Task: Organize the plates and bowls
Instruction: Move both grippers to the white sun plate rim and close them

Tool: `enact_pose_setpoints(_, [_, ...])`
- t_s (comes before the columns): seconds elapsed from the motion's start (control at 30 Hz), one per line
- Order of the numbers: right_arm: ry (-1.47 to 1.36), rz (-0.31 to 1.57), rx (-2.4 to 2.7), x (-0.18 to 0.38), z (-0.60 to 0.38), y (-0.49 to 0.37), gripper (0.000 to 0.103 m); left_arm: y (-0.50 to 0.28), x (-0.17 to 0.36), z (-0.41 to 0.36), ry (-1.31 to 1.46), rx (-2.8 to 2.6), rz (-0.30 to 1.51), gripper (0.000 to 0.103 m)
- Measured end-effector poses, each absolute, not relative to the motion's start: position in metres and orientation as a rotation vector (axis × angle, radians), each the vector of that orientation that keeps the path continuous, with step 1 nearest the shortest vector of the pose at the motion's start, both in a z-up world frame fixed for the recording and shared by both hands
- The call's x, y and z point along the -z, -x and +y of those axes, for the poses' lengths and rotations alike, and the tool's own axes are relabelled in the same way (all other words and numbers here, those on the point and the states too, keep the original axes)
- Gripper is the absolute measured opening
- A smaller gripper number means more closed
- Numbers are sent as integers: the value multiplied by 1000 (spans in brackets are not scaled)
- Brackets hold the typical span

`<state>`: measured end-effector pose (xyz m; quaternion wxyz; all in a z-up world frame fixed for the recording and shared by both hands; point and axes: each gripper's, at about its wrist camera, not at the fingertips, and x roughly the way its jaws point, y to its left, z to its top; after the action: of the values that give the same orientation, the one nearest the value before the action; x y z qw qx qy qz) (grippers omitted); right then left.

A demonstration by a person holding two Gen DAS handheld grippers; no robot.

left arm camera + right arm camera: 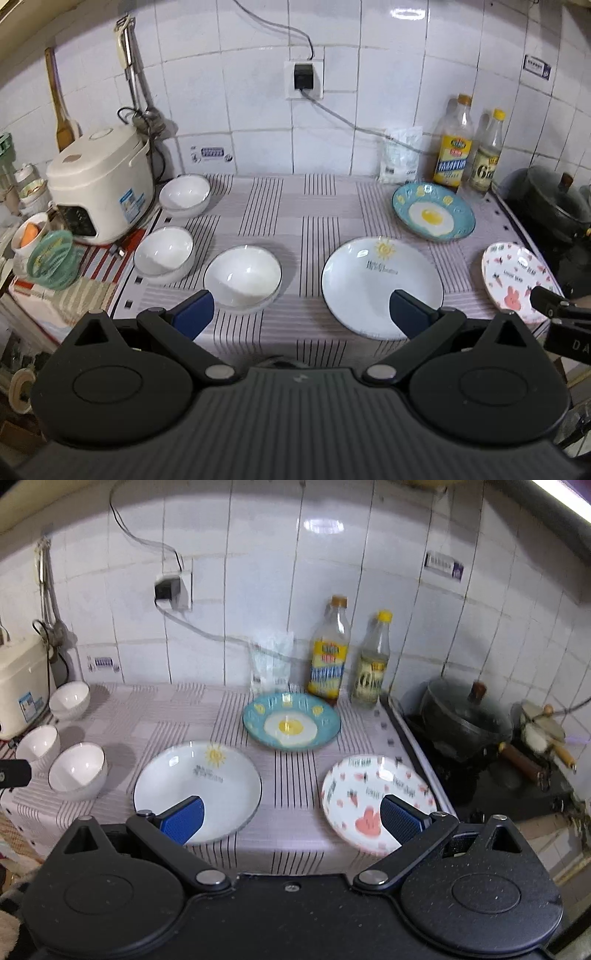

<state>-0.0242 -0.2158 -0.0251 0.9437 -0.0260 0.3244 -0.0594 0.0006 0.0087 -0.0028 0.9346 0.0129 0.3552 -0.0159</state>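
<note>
Three white bowls stand on the striped cloth at the left: a far bowl (184, 194) (70, 700), a middle bowl (163, 254) (38, 744) and a near bowl (242, 277) (78, 770). A white sun plate (380, 284) (197, 788), a blue egg plate (433, 213) (291, 720) and a pink rabbit plate (517, 279) (376, 797) lie to the right. My left gripper (301, 314) hangs open above the front edge, between the near bowl and the sun plate. My right gripper (291, 818) is open too, between the sun plate and the pink plate, holding nothing.
A rice cooker (99, 184) sits at the back left beside a green basket (51, 258). Two oil bottles (452, 147) (328, 650) and a white bag (400, 155) stand against the tiled wall. A black pot (465, 716) is on the stove at the right.
</note>
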Motion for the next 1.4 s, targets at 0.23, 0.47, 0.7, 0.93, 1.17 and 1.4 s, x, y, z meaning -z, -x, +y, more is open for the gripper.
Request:
enact_pose_setpoints(0.23, [9, 491, 40, 36, -227, 7, 103, -45, 17, 0, -48, 81, 805, 103])
enact_pose_setpoints(0.47, [-144, 478, -94, 71, -247, -31, 103, -94, 56, 5, 20, 159, 979, 101])
enact_pose_setpoints(0.7, [-243, 601, -136, 121, -263, -70, 98, -142, 91, -13, -24, 158, 1072, 96])
enact_pose_setpoints(0.93, [-320, 671, -164, 162, -267, -84, 93, -186, 135, -25, -92, 141, 1122, 83])
enact_pose_setpoints(1.17, [-374, 725, -176, 188, -268, -96, 81, -202, 163, -23, -124, 158, 1209, 72])
enact_pose_setpoints(1.4, [-435, 781, -193, 207, -266, -110, 52, -210, 176, -22, -120, 160, 1250, 56])
